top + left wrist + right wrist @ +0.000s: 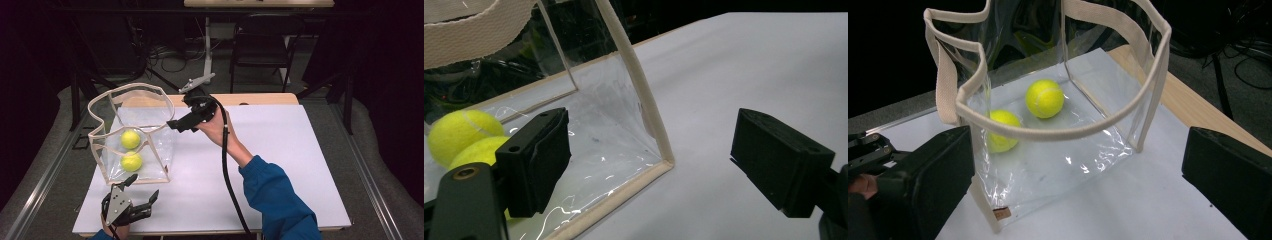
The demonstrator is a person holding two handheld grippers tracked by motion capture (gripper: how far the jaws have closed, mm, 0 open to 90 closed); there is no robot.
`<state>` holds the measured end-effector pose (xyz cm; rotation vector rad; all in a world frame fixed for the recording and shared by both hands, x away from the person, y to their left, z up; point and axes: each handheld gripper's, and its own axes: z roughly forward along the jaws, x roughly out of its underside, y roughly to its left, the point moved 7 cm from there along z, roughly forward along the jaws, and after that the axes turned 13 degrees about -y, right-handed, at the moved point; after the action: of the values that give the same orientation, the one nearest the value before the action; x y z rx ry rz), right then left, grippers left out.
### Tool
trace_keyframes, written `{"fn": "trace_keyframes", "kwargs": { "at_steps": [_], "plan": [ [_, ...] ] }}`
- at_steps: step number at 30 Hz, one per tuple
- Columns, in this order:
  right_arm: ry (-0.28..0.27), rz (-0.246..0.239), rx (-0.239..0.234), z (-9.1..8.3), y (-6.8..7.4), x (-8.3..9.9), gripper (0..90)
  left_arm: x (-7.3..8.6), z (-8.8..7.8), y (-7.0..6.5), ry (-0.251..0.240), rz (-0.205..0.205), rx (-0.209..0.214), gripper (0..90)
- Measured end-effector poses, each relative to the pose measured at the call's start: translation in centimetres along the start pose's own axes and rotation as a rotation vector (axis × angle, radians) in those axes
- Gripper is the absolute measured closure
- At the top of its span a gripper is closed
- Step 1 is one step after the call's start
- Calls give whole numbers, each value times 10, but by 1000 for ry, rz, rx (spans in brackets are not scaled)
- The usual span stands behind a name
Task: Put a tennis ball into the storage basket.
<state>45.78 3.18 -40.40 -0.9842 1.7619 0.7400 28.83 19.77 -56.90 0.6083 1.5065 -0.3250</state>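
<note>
High view: clear bag (134, 135) upright at the table's (280, 165) left, two tennis balls (131, 139) inside; right gripper (181, 125) beside the rim, jaws apart, nothing held; left gripper (143, 190) near the bag's front corner, spread wide. Left gripper view: bag's trimmed corner between the empty jaws, untouched. Right gripper view: handle (948, 75) drooping. Risk: unsupported bag sagging or tipping, balls rolling out if either jaw clips the rim

High view looks down; gripper views closely share the bag (132, 135).
</note>
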Motion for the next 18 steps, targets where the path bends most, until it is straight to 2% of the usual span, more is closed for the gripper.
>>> {"fn": "trace_keyframes", "kwargs": {
  "at_steps": [18],
  "plan": [
    [48, -4, 41, -29, -10, 38, 0, 0, 0, 0, -1, 1, 0, 159]
  ]
}}
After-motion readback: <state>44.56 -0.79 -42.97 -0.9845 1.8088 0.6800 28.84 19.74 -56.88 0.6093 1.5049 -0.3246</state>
